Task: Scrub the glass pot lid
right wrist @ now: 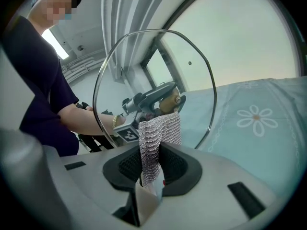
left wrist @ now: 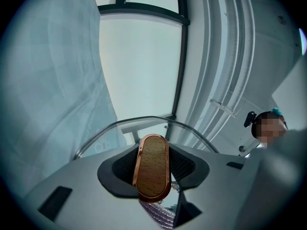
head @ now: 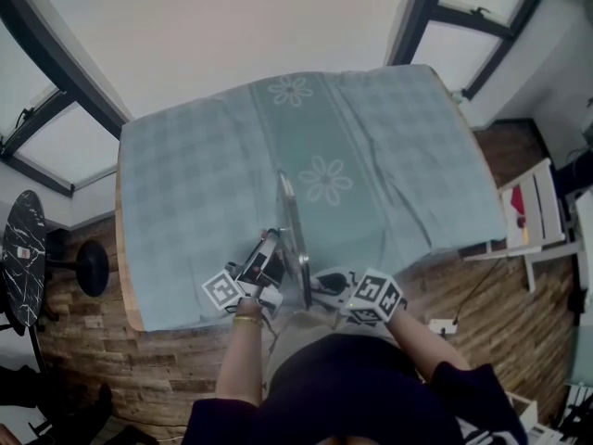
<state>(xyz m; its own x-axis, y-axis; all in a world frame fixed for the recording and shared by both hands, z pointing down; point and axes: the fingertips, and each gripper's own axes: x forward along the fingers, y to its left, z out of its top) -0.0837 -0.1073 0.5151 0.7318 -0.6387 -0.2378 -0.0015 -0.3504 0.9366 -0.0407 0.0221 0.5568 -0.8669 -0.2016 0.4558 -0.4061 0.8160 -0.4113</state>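
Note:
The glass pot lid [head: 295, 237] stands on edge over the near side of the table, its steel rim upright. My left gripper [head: 267, 273] is shut on the lid's wooden knob [left wrist: 152, 166], which fills the gap between the jaws in the left gripper view, with the rim [left wrist: 144, 120] arching behind it. My right gripper [head: 326, 286] is on the lid's other side, shut on a silver mesh scrub cloth [right wrist: 159, 139]. The cloth's top lies against the glass [right wrist: 158, 61] near the knob [right wrist: 170, 97]. Through the glass I see the left gripper [right wrist: 149, 99].
A teal checked tablecloth [head: 204, 184] with flower prints covers the table. A white folding rack [head: 533, 216] stands at the right, a black round table [head: 23, 248] and a black stool [head: 93, 267] at the left. The person's body is at the table's near edge.

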